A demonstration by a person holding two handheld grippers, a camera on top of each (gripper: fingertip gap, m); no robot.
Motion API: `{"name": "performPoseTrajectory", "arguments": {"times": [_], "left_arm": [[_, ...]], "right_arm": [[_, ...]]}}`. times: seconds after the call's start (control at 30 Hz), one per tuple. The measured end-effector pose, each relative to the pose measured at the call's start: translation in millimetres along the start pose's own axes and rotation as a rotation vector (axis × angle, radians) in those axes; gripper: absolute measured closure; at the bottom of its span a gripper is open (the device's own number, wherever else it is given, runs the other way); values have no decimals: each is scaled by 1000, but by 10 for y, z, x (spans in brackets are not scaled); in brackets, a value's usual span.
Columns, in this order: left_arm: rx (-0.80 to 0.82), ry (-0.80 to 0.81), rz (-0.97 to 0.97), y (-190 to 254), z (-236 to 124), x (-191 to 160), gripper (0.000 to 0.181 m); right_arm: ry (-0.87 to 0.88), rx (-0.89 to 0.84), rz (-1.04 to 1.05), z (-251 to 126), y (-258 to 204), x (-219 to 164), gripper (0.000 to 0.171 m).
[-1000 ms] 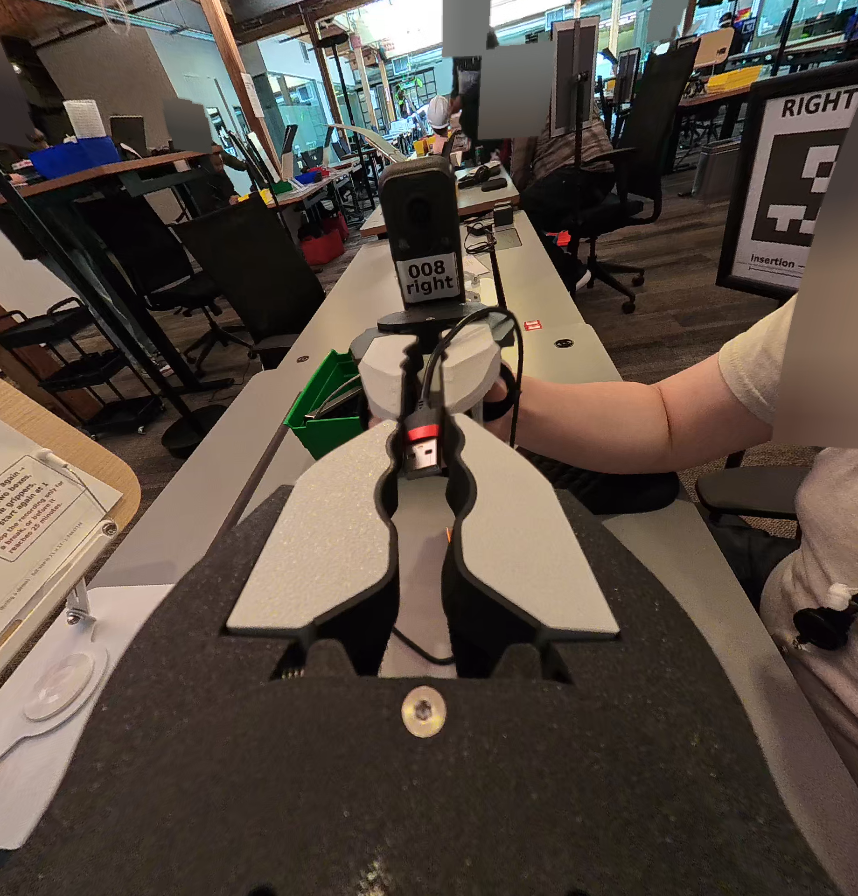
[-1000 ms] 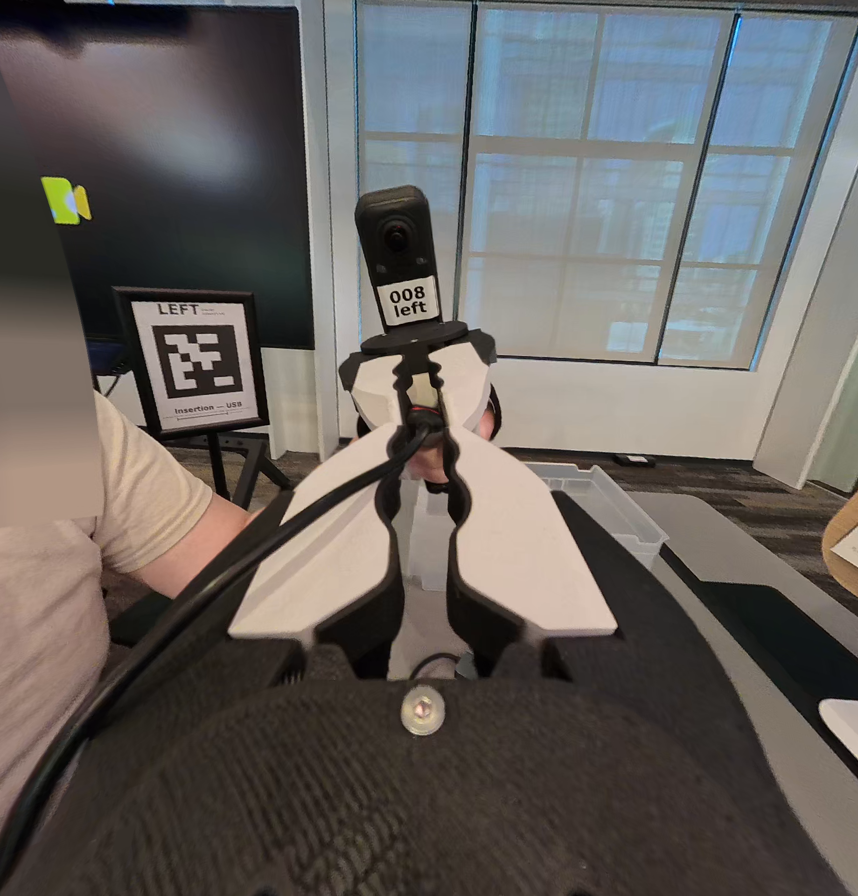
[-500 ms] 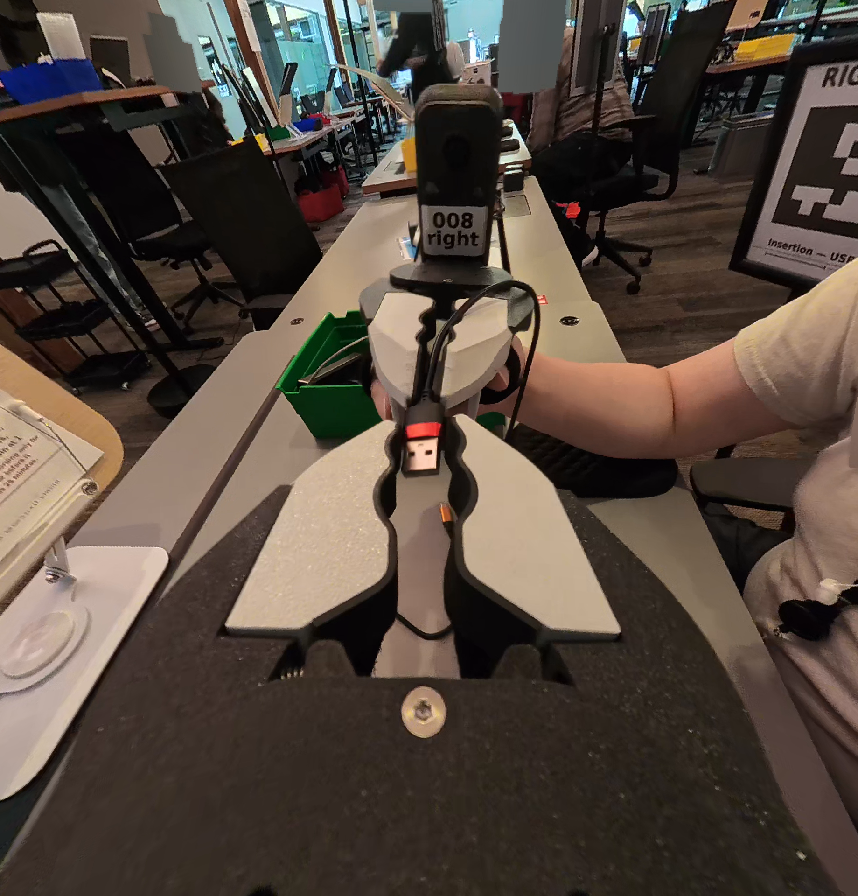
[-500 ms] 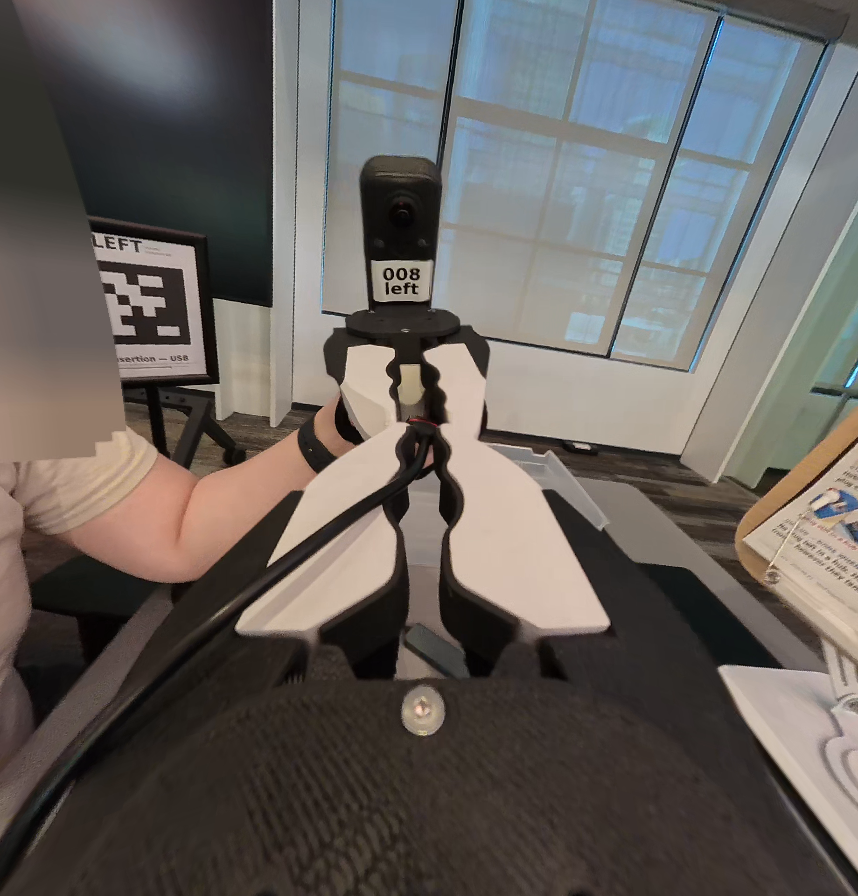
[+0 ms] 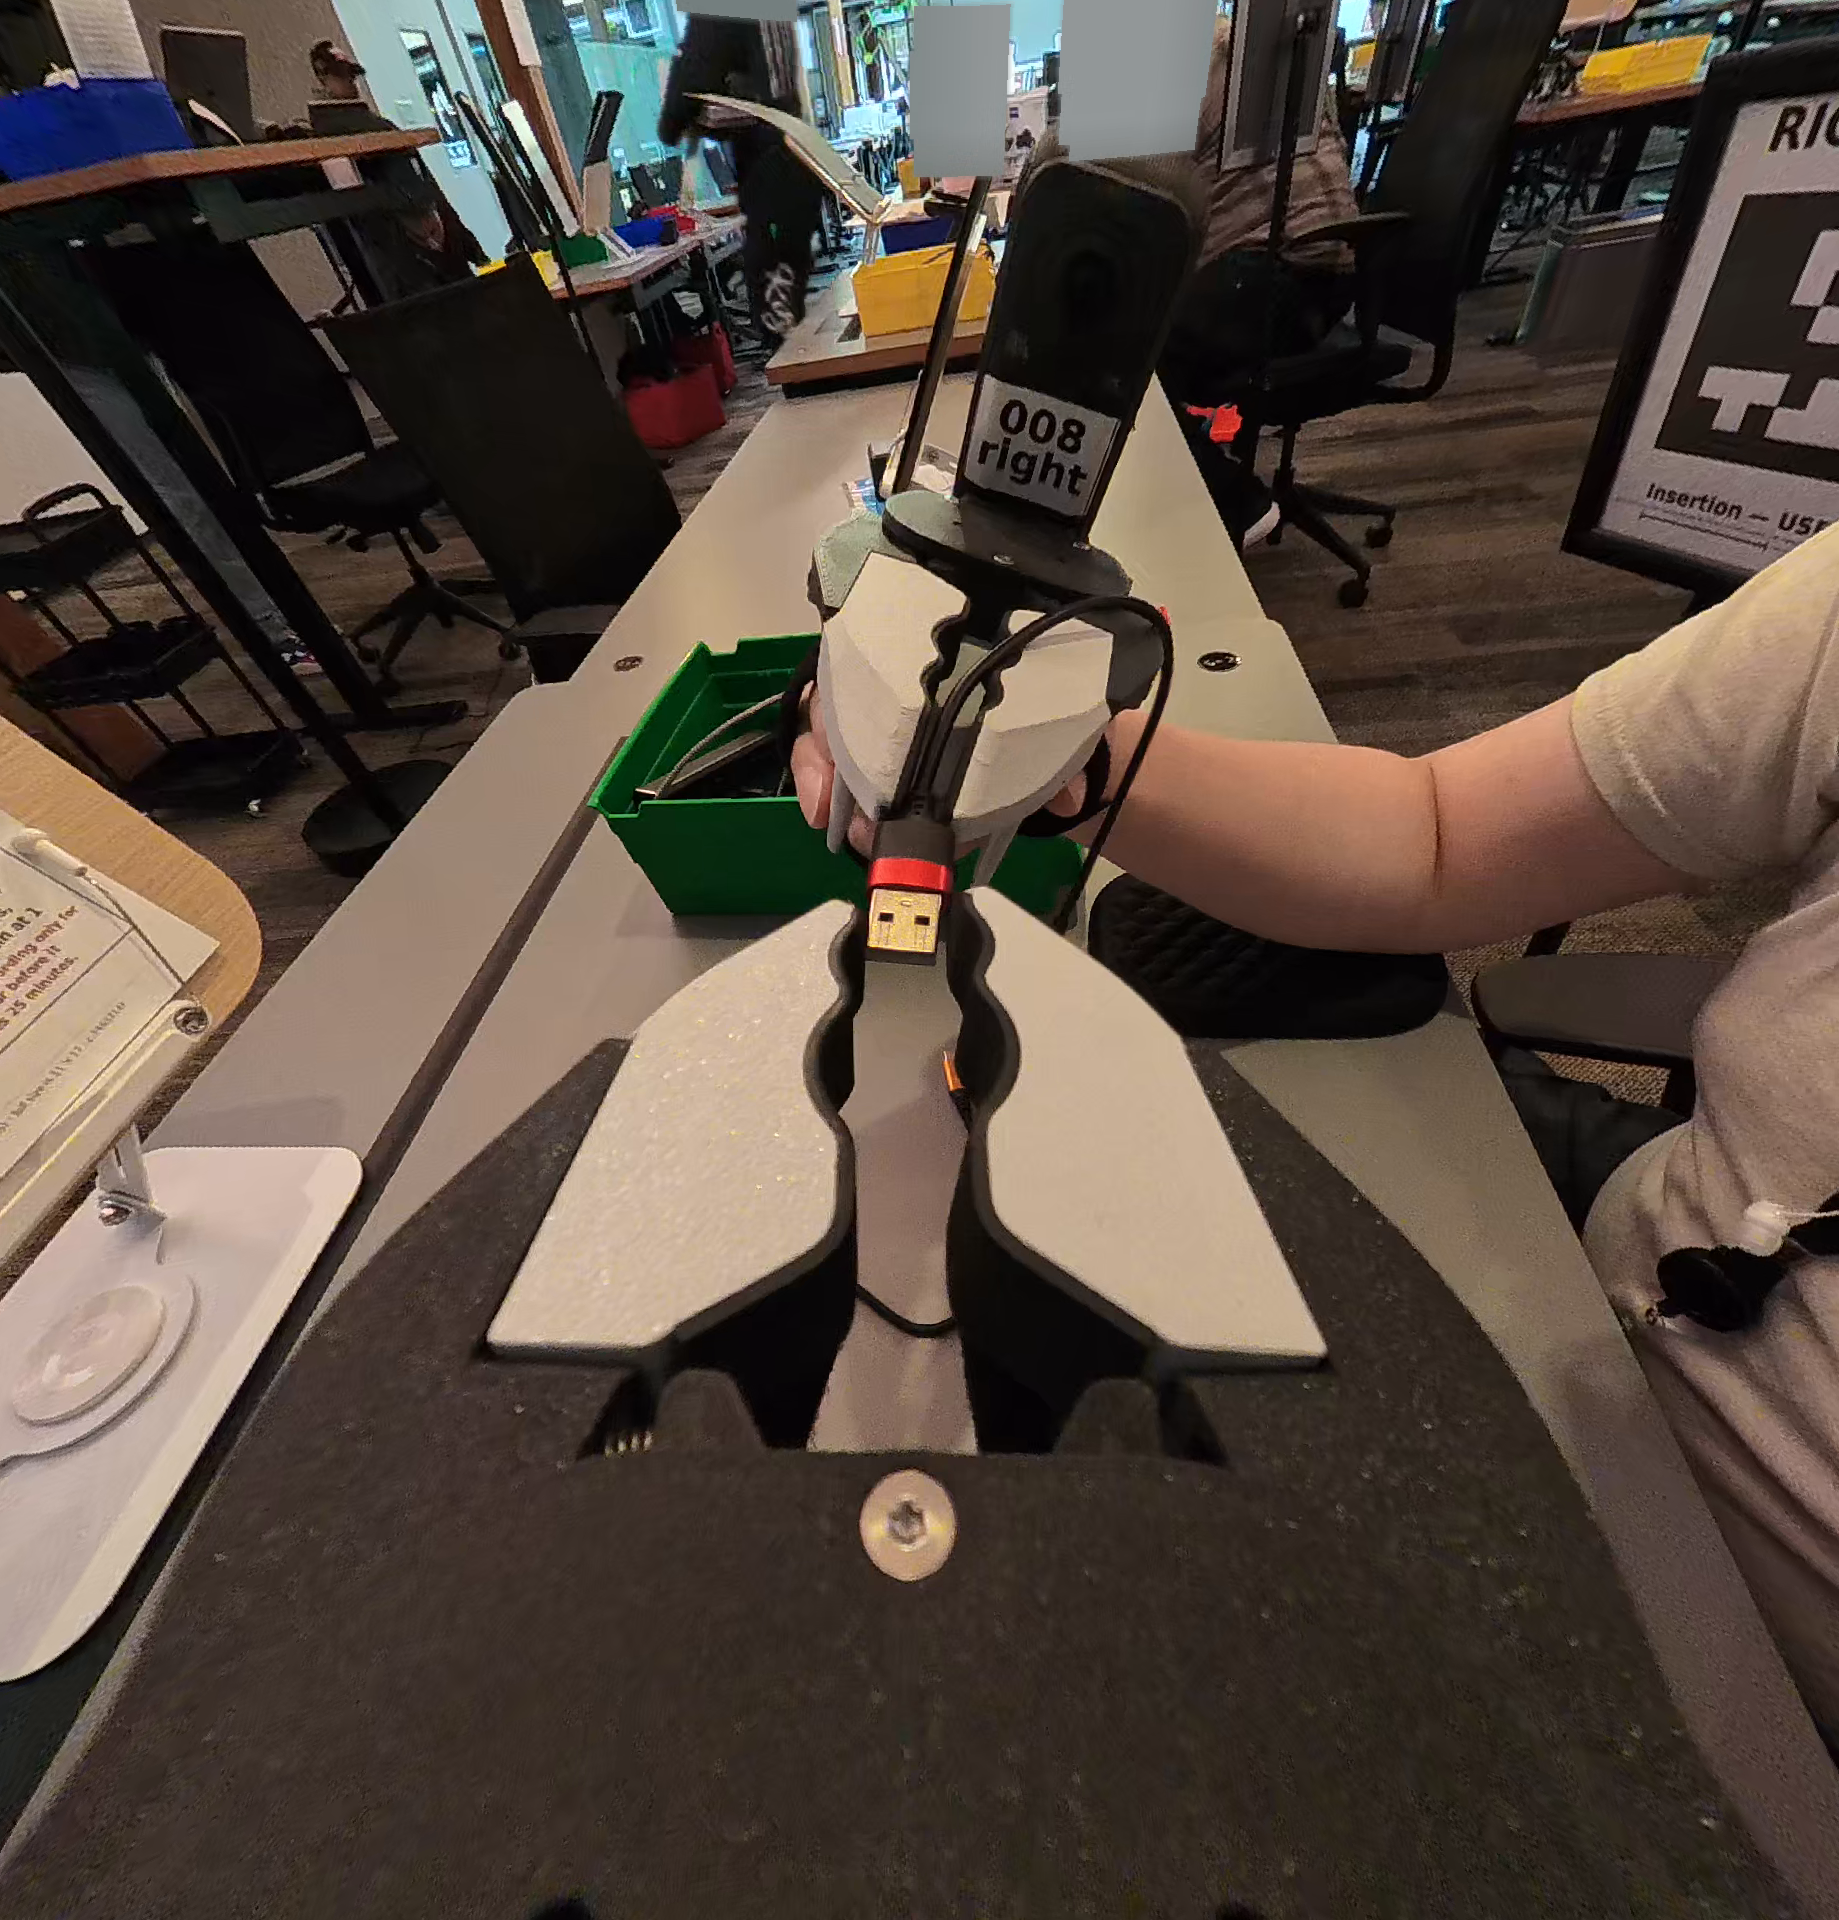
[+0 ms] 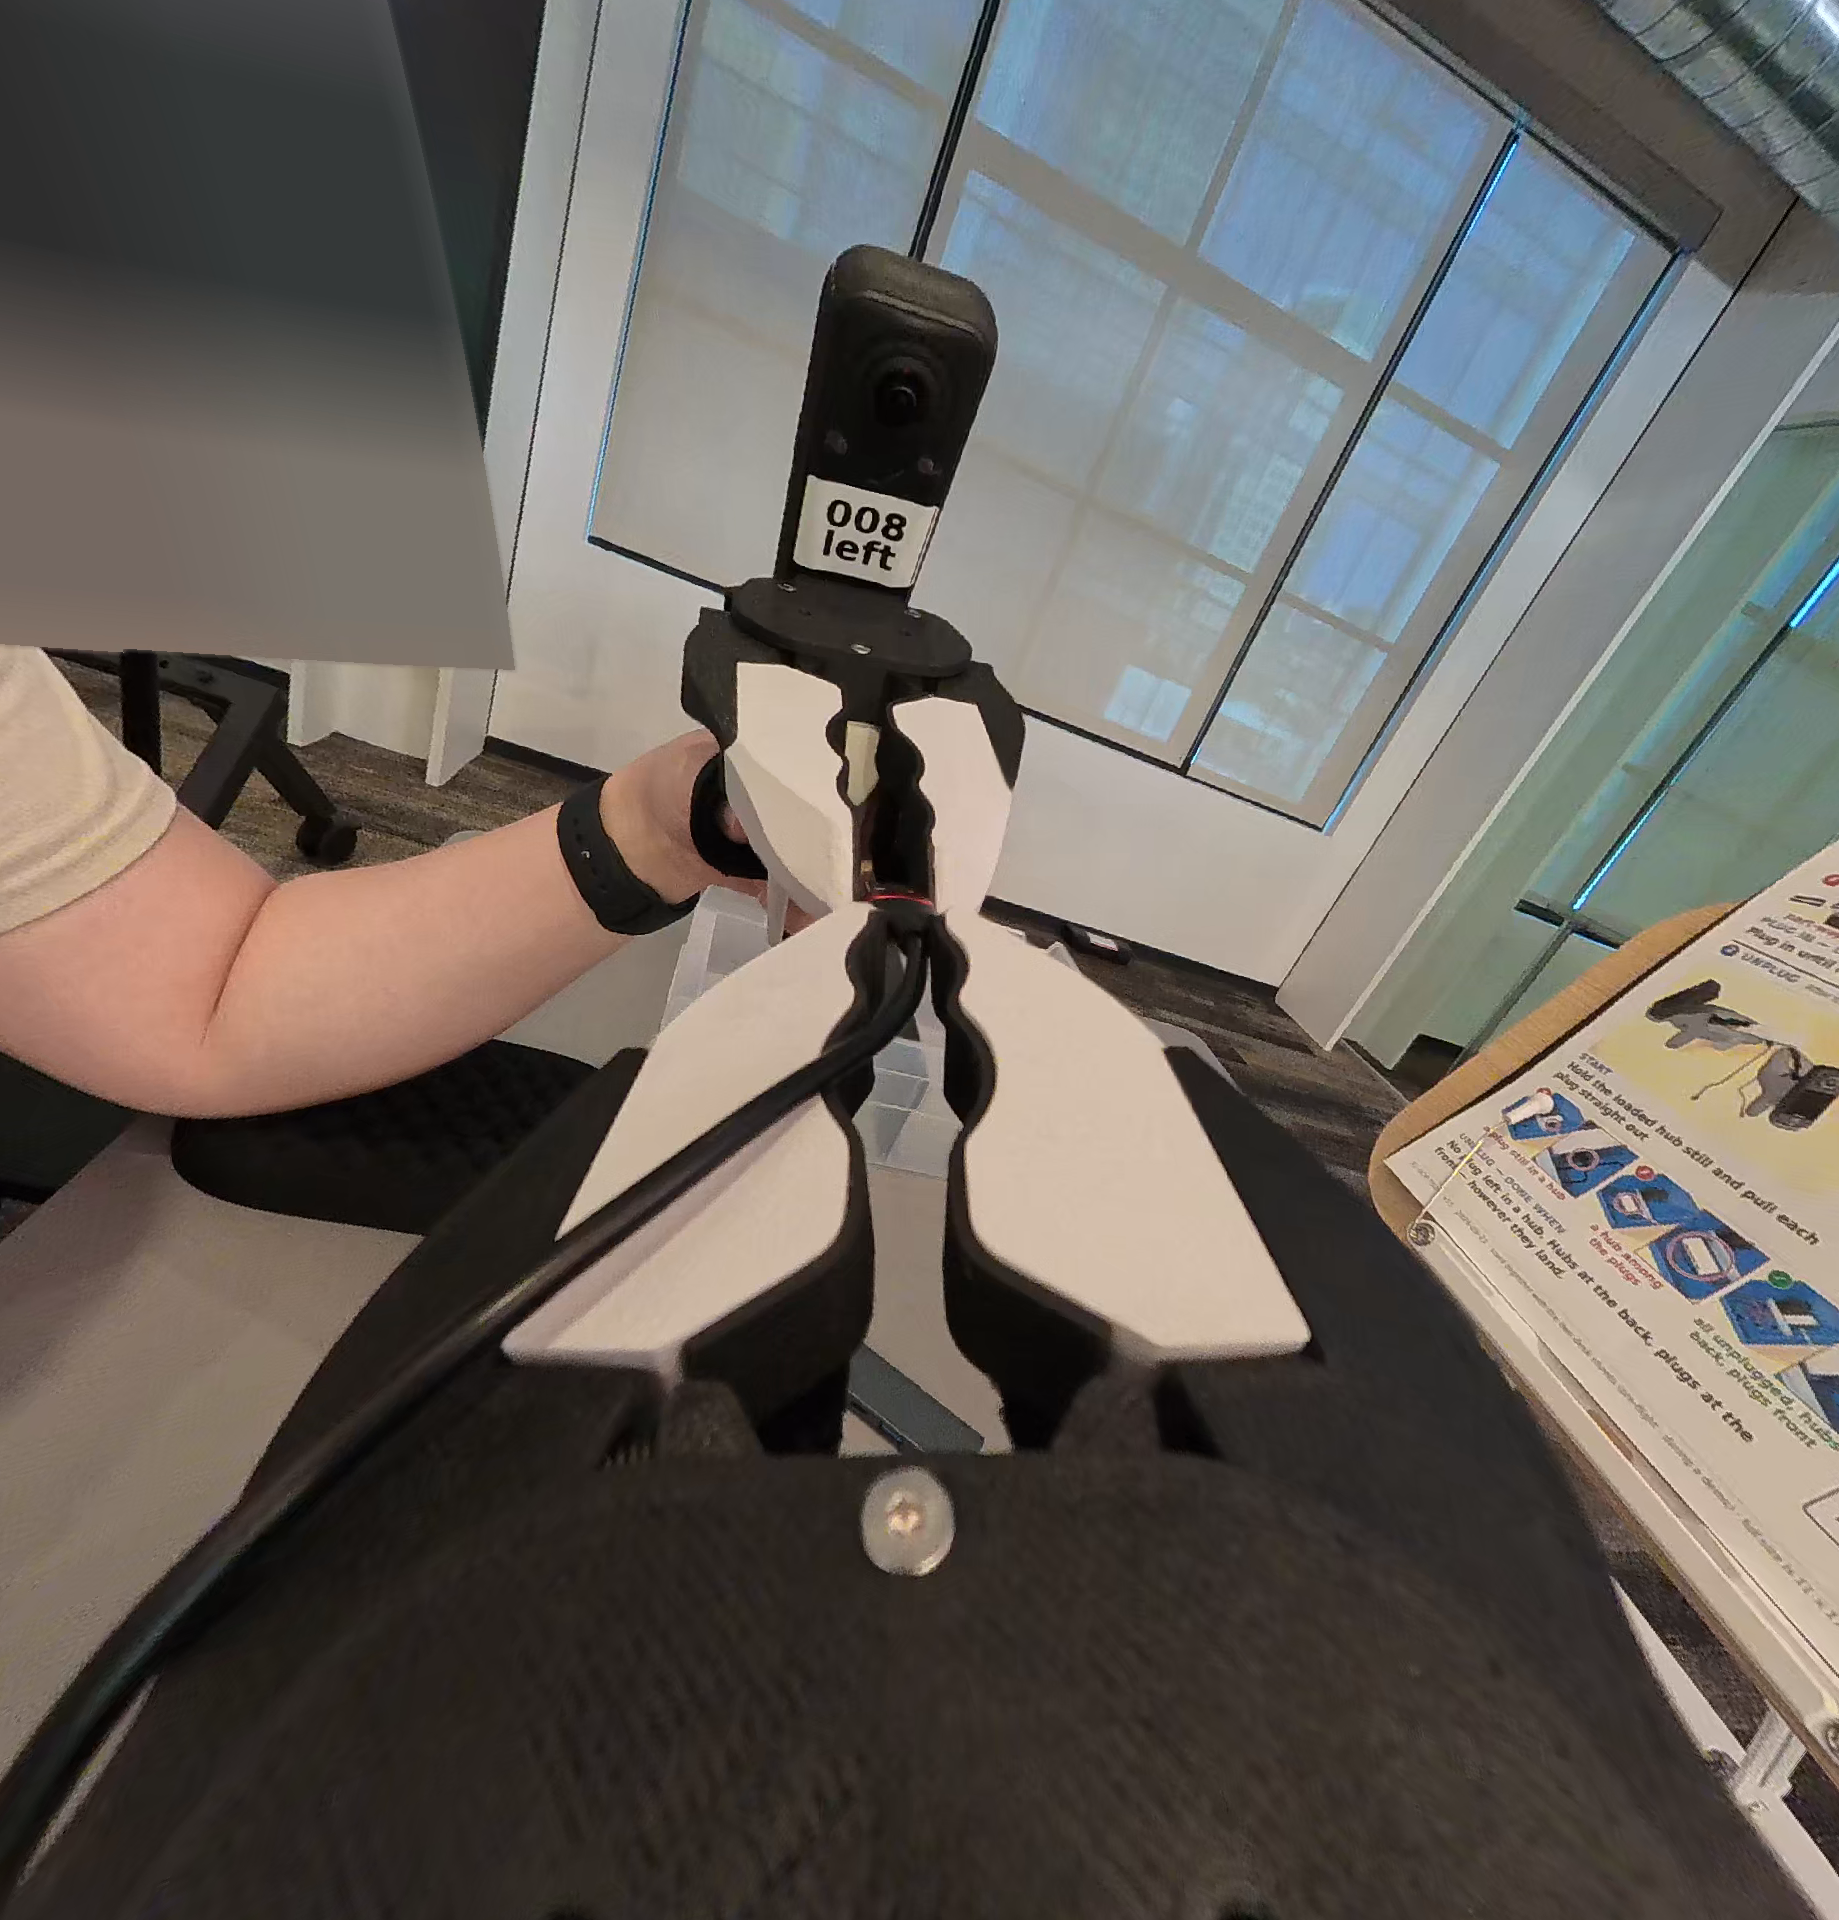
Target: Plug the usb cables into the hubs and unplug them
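Right gripper (image 5: 910,821) is clamped shut on a USB cable above the long grey table (image 5: 458,935) and a green bin (image 5: 728,842). Facing it, the left gripper (image 6: 892,888) is closed to a narrow gap on what appears to be a slim grey hub (image 5: 899,1164). The black cable (image 6: 541,1257) trails limp and light. Its red-collared USB-A plug (image 5: 902,920) hangs in mid-air at the left fingertips. The gold shell looks rigid and slick, so the moulded collar seems the surest hold.
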State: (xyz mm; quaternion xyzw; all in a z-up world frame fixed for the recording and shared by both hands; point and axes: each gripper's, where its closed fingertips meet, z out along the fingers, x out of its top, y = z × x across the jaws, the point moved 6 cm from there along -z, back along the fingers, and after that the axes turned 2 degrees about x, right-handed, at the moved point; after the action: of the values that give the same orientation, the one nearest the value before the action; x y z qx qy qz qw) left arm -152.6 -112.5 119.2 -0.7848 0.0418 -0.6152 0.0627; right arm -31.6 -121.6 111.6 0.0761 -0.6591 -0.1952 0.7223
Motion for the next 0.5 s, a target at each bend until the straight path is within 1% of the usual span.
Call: {"name": "performPoseTrajectory", "arguments": {"times": [0.27, 0.37, 0.4, 0.43, 0.5], "left_arm": [[3, -42, -1, -10, 17, -45, 167], [14, -59, -19, -11, 33, -58, 166], [46, -73, -42, -40, 28, -72, 165], [113, -116, -71, -100, 10, -122, 164], [302, -284, -136, -249, -61, -341, 141]], "right_arm": [[-98, 18, 20, -4, -1, -51, 164], [-137, 15, -44, -25, -25, -31, 165], [-147, -10, -80, -38, -20, -5, 165], [-151, -38, -116, -66, -11, 32, 165], [-154, -96, -168, -168, 25, 126, 165]]}}
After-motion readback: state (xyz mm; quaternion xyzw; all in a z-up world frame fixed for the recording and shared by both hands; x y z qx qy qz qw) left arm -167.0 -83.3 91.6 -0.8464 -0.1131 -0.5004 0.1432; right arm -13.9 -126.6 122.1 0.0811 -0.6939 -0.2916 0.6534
